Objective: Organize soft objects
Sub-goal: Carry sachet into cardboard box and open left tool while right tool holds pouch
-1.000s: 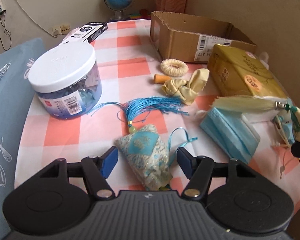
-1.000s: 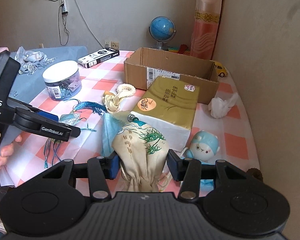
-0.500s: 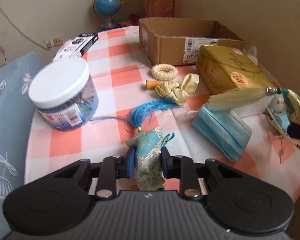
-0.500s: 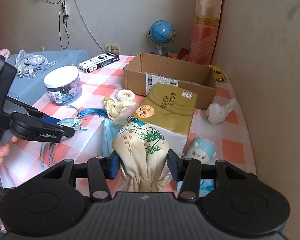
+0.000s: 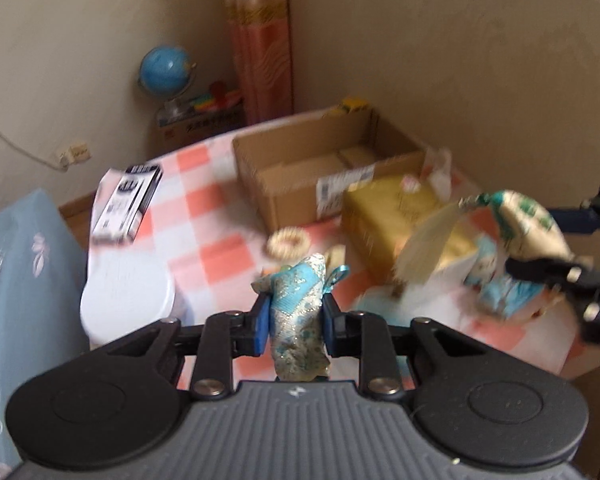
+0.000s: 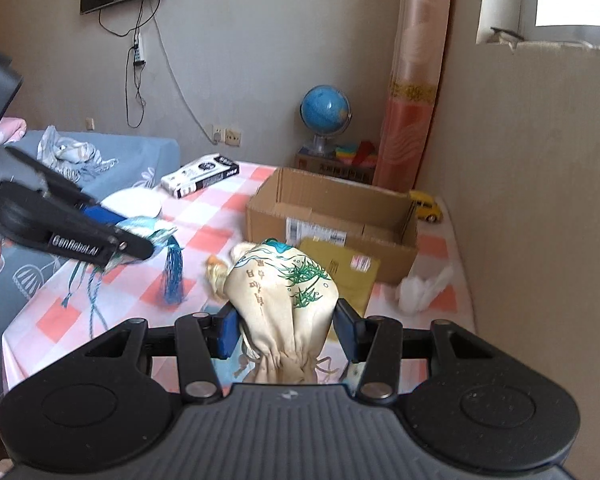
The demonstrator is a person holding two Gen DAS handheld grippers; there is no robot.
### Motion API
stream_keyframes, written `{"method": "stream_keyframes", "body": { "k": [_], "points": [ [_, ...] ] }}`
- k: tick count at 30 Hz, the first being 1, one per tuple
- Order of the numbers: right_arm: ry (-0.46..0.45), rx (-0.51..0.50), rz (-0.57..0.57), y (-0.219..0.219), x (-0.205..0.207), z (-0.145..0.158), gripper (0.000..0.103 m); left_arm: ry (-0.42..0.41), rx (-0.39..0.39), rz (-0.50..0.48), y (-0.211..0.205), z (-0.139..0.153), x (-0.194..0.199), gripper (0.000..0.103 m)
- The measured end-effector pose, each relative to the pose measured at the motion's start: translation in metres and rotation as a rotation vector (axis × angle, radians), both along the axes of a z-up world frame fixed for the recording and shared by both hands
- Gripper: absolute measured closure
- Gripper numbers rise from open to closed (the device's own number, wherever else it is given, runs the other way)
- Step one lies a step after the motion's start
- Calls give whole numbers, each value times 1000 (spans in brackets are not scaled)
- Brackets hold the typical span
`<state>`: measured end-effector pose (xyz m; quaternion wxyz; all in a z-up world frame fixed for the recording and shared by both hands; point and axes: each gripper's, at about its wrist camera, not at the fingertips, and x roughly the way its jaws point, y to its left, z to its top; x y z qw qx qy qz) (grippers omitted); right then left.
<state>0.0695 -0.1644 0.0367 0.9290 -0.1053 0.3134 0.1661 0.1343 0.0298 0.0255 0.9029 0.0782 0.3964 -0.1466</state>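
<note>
At the bottom centre of the left wrist view, the left gripper point(image 5: 294, 322) is clenched on a blue pouch point(image 5: 298, 320) held above the checked table point(image 5: 220, 256). The right gripper point(image 6: 286, 326) grasps a cream pouch point(image 6: 284, 296), low centre. Beyond both, mid-frame, sits an open cardboard box point(image 6: 332, 216).

Left wrist view smears the jar point(image 5: 126, 300), hair ring point(image 5: 287, 242) and gold box point(image 5: 388, 216); the cream pouch point(image 6: 284, 300) hides that box's near end, its printed characters unreadable.
</note>
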Motion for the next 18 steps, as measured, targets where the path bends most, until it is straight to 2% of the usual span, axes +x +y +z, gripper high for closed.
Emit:
{"method": "stream_keyframes", "body": {
  "k": [10,18],
  "points": [
    [-17,16,-47,-9,23,6,50,-108,-1,-68,-38,51,75,78],
    [-9,30,-71,-19,40,2,50,-132,1,-46,-58,56,147,77]
  ]
}}
